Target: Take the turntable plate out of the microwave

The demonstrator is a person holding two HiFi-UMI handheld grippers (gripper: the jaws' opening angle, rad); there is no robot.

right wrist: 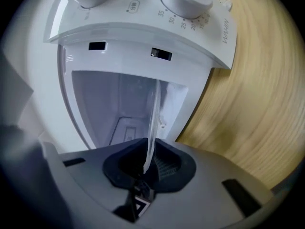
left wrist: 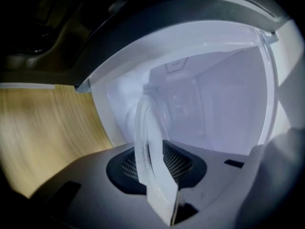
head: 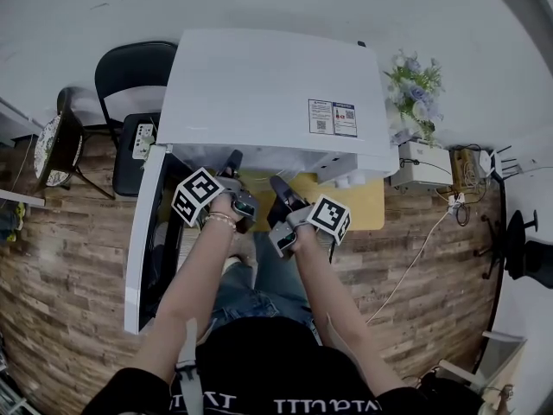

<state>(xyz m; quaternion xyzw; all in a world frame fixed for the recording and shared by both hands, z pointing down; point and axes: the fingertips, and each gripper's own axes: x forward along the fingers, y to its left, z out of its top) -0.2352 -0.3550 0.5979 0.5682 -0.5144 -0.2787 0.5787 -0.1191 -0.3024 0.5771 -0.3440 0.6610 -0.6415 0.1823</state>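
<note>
The left hand-held gripper [head: 234, 167] has its jaws closed narrowly on the rim of the clear glass turntable plate [left wrist: 145, 142]. The right hand-held gripper [head: 282, 190] pinches another part of that rim. The plate hangs between them at the open mouth of the white microwave [head: 268, 85], which stands on a yellow wooden counter [head: 371, 204].

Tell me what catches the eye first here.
The white microwave dominates the head view, sitting on a yellow tabletop with its door swung open at the left. At its opening, the left gripper and right gripper each clamp the rim of the clear glass turntable plate between their jaws.
</note>
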